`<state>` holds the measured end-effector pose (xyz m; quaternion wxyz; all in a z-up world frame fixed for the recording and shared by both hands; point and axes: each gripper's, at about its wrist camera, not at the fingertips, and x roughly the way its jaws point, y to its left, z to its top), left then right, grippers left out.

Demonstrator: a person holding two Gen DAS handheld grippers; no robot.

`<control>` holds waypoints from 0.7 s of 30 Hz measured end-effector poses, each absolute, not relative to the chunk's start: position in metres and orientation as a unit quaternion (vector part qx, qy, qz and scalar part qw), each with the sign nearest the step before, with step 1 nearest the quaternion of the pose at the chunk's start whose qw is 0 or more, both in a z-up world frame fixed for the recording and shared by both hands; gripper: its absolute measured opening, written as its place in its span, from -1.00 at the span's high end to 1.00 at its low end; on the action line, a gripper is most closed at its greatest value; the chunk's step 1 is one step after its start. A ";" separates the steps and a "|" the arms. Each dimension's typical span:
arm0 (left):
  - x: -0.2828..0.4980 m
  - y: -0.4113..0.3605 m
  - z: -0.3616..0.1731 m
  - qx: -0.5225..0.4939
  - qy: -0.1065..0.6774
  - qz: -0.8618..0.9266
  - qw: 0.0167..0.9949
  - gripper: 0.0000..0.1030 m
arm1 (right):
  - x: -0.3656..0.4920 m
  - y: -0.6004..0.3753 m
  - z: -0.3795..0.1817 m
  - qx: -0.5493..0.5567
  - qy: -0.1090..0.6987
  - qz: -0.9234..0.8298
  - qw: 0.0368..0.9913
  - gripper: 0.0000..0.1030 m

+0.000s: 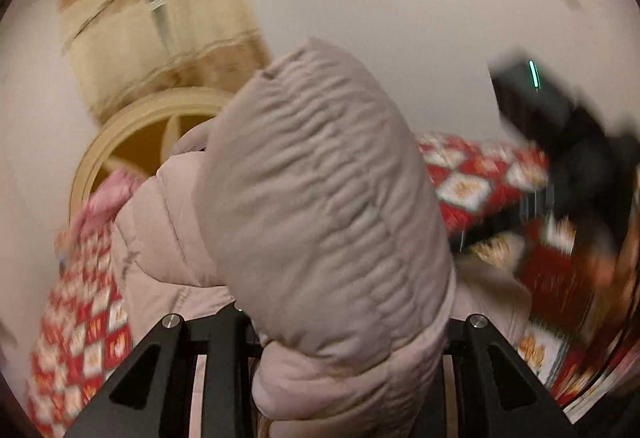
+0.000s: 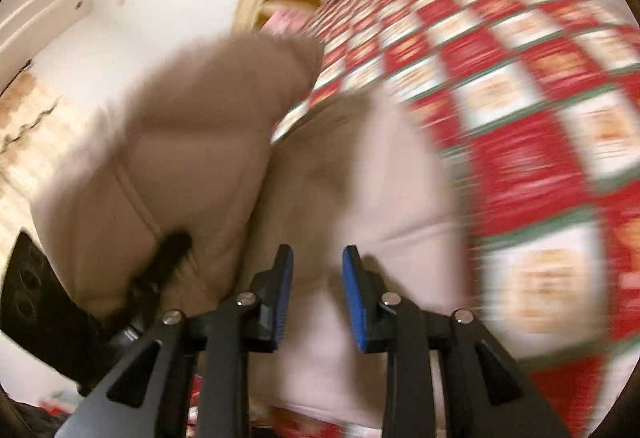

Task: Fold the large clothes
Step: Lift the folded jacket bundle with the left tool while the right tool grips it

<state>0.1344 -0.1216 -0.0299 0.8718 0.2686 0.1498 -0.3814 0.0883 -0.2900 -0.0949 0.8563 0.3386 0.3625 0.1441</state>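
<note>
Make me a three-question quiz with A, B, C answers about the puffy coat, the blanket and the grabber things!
1. Where is the puffy coat?
A. On the checked blanket
B. In a drawer
C. On a hanger

2. Which colours are the blanket's squares?
A. Blue and yellow
B. Red and white
C. Black and purple

3. What is between the fingers of the right gripper?
A. A sock
B. A book
C. Nothing, they stand apart

Answers:
1 A, its lower part lies on the blanket.
2 B, red and white squares show in both views.
3 C, the blue pads have a bare gap; the left gripper has coat bunched between its fingers.
</note>
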 end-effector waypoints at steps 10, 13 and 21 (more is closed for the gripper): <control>0.092 -0.188 -0.114 0.443 0.077 -0.381 0.808 0.23 | 0.056 -0.351 -0.095 0.399 0.299 0.111 0.860 -0.65; 0.091 -0.184 -0.114 0.434 0.082 -0.387 0.809 0.23 | 0.083 -0.350 -0.077 0.373 0.311 0.131 0.864 -0.79; 0.091 -0.179 -0.114 0.439 0.076 -0.385 0.808 0.18 | 0.172 -0.272 -0.045 0.160 0.398 0.170 0.887 -0.35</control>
